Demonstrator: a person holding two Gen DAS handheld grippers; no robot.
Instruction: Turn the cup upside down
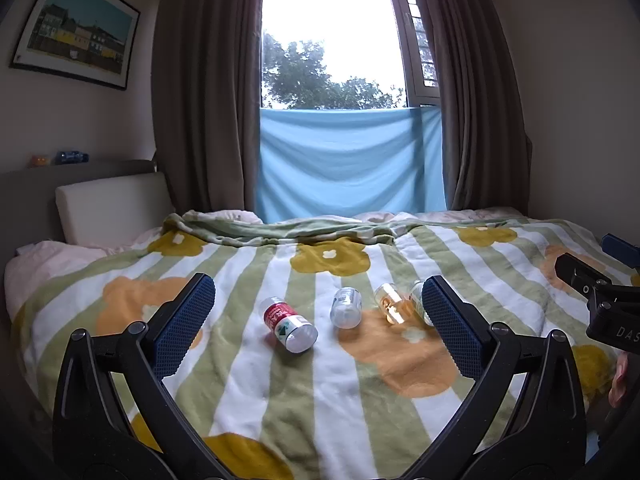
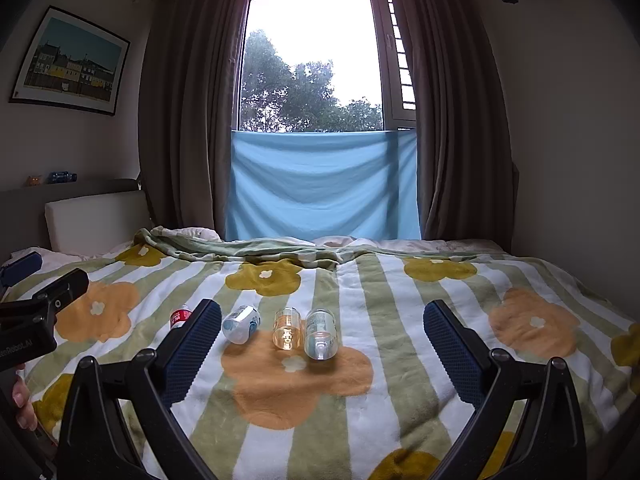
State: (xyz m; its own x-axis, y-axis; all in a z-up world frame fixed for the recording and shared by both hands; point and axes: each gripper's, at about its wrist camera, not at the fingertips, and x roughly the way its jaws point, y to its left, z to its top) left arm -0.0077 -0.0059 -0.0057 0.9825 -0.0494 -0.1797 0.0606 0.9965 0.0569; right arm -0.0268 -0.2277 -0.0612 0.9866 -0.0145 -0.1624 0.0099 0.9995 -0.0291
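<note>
Several small clear cups lie on their sides in a row on the striped flower blanket (image 1: 320, 392). In the left wrist view a red-labelled cup (image 1: 290, 328) is nearest, then a blue-and-white printed cup (image 1: 346, 307) and a plain clear cup (image 1: 390, 304). One more cup (image 1: 417, 296) is half hidden behind my right-hand finger. My left gripper (image 1: 319, 284) hangs open just short of the row, holding nothing. In the right wrist view the red cup (image 2: 179, 317) peeks out beside a finger. The printed cup (image 2: 241, 324), the clear cup (image 2: 287, 328) and a labelled clear cup (image 2: 321, 334) lie ahead. My right gripper (image 2: 323, 308) is open and holds nothing.
The bed runs back to a blue cloth (image 1: 348, 160) hung under the window between brown curtains. A white headboard cushion (image 1: 112, 204) stands at the far left. The other gripper's body shows at the frame edge in each view, with a hand (image 2: 22, 404) behind it.
</note>
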